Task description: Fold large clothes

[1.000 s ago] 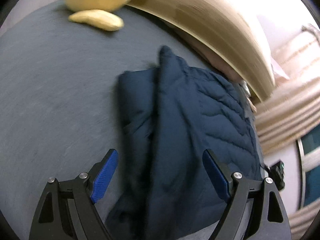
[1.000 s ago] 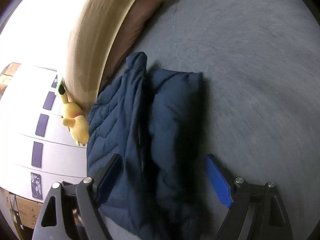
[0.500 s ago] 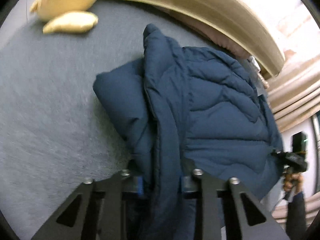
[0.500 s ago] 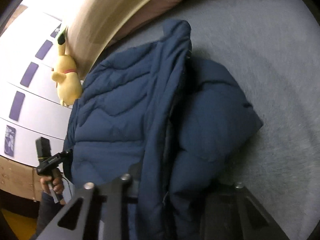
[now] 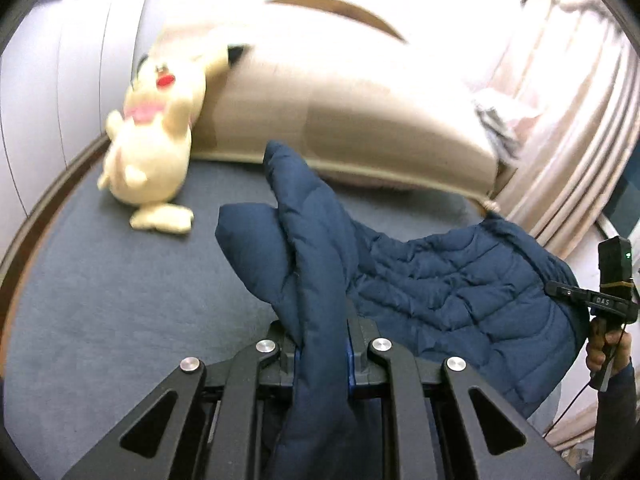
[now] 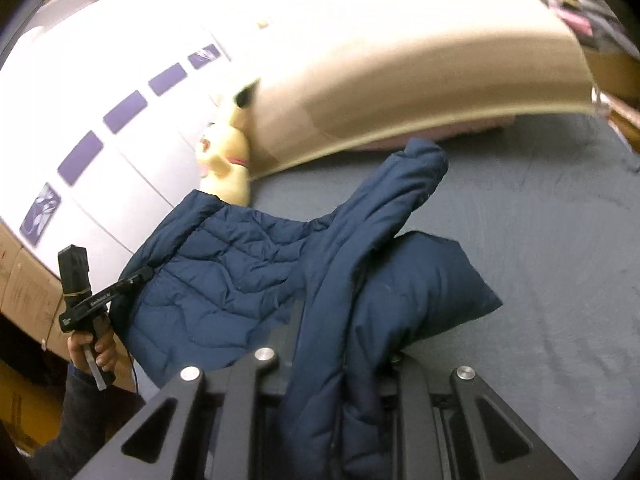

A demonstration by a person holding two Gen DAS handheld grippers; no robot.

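Both tools, gaping over the navy puffer jacket (image 5: 460, 280) a second ago, have clenched on its edge — left tool (image 5: 322, 354), right tool (image 6: 340, 364) — and lifted it off the bed (image 5: 100, 300), so a fold looks underway.

"DAS" legible on right gripper (image 5: 552, 289) body, left wrist view; print on left gripper (image 6: 146, 274) unreadable.

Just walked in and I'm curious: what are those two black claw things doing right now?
Left gripper: shut on the navy quilted puffer jacket.
Right gripper: shut on the same jacket, lifted off the grey bed cover.
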